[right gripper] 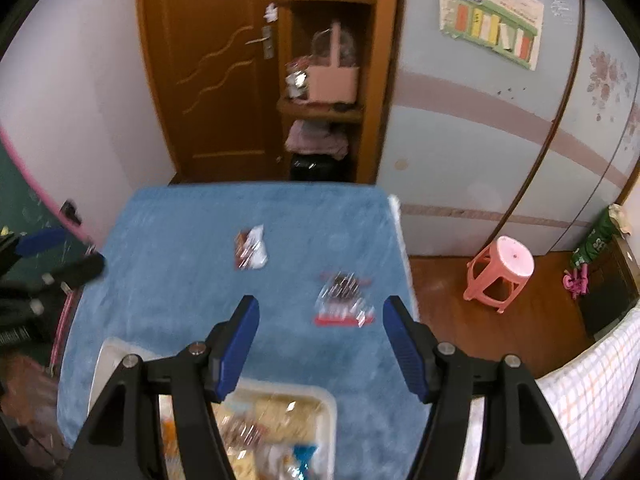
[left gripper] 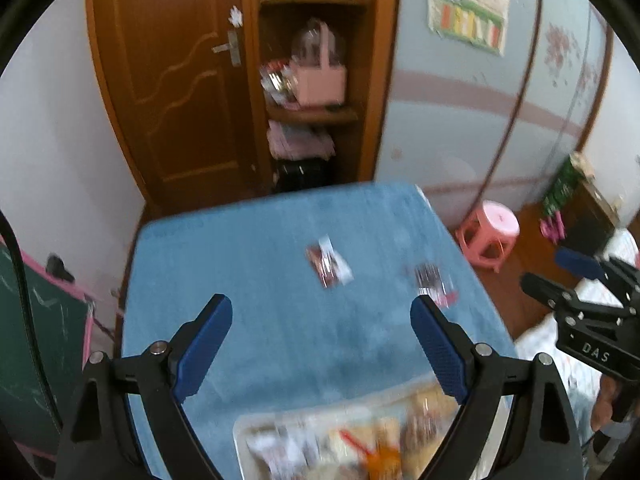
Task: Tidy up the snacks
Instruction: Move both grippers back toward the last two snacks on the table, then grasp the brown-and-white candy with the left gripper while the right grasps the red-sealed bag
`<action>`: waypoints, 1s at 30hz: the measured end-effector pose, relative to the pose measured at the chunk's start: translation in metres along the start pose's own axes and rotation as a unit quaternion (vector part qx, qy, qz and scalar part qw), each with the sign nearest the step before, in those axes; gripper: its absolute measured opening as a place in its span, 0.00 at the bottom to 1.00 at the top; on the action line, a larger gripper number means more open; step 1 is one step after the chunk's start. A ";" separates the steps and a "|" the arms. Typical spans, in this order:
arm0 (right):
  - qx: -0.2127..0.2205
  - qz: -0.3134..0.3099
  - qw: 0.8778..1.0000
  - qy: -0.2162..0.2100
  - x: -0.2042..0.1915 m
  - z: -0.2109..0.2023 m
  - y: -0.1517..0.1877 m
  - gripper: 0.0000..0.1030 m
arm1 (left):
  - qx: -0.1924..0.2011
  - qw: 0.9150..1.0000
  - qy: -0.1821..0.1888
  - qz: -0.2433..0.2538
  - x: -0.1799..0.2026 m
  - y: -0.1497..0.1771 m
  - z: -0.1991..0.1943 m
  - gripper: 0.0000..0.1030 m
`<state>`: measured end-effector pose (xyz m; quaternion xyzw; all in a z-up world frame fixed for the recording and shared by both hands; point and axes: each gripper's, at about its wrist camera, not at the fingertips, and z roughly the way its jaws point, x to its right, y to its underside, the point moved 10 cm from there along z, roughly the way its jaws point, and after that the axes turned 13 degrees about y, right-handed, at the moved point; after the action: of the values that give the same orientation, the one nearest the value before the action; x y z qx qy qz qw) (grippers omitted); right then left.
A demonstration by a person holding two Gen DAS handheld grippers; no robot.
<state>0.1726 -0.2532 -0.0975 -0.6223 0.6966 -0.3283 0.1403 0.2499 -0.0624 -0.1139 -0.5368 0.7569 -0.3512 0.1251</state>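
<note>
**A:** So where do things stand with the snacks?

**B:** Most of them sit in the white tray [right gripper: 326,400] at the near edge of the blue table [right gripper: 168,272], right under my fingers. Two packets are loose on the cloth. Seen from my right gripper [right gripper: 320,342], the red-edged packet [right gripper: 344,300] lies just ahead at 12 o'clock, and the white-and-brown packet [right gripper: 251,249] is farther out at about 11 o'clock.

**A:** Are you holding anything?

**B:** No. My right gripper has its fingers spread wide with nothing between them, and my left gripper [left gripper: 322,346] is spread apart and empty too. I judge they hang above the tray because that is where the loose ones belong, and the wide gap suits a flat packet.

**A:** Which one first?

**B:** Probably the red-edged one, since it lines up with my right fingers. From the left camera it [left gripper: 434,284] sits at 1 o'clock, near the table's right edge, so a clumsy nudge could push it off.

**A:** Can you read any labels?

**B:** Not on the packets, they are too blurred. My right gripper's body [left gripper: 588,320] shows "DAS" in the left view. The wall poster [right gripper: 494,24] has print I cannot make out
</note>
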 end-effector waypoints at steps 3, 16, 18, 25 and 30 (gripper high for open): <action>-0.018 0.011 1.000 0.010 0.018 0.028 -0.031 0.63 | 0.017 0.999 -0.032 -0.001 -0.019 -0.043 0.017 0.88; -0.166 0.031 0.986 -0.014 0.008 0.184 -0.031 0.63 | -0.103 0.990 -0.005 -0.094 -0.058 -0.042 0.202 0.87; -0.188 0.027 0.982 -0.014 0.001 0.202 -0.018 0.63 | -0.128 0.986 -0.006 -0.108 -0.058 -0.024 0.228 0.87; -0.250 0.023 0.968 -0.016 -0.016 0.248 0.026 0.63 | -0.177 0.975 -0.010 -0.131 -0.051 0.023 0.290 0.87; -0.272 0.022 0.962 -0.026 -0.024 0.263 0.044 0.63 | -0.184 0.972 -0.017 -0.144 -0.052 0.034 0.311 0.87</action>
<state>0.3024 -0.3044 -0.3265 -0.6302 0.7690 -0.1073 -0.0090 0.4216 -0.1332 -0.3711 -0.6598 0.7212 -0.2105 -0.0145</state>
